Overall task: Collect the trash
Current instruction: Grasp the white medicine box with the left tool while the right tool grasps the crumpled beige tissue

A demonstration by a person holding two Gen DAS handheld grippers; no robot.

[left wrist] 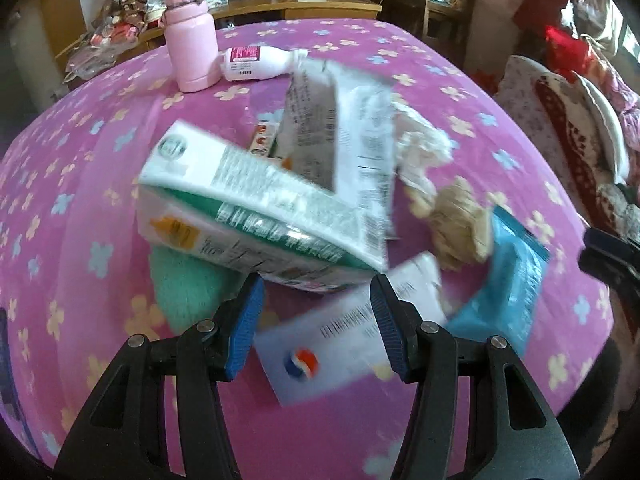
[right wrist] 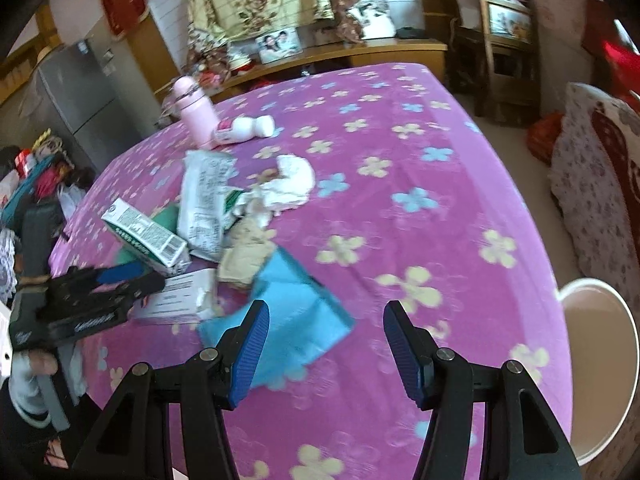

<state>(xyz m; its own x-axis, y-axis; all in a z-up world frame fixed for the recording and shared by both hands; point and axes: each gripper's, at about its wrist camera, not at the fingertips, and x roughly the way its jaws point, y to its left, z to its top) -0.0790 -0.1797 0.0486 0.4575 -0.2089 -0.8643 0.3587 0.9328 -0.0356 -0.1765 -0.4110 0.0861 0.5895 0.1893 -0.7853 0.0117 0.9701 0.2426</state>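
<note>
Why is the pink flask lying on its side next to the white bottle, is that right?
Not quite: the pink flask stands upright; the white bottle is the one lying on its side beside it. The left wrist view shows this.

Trash (left wrist: 280, 208) heaped on floral tablecloth (left wrist: 400, 52)

Print on the carton (left wrist: 256, 208) is blurred, nothing readable.

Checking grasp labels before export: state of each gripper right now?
Left gripper: open, holding nothing, above the white and green carton.
Right gripper: open, holding nothing, over the crumpled blue plastic wrapper.
</note>
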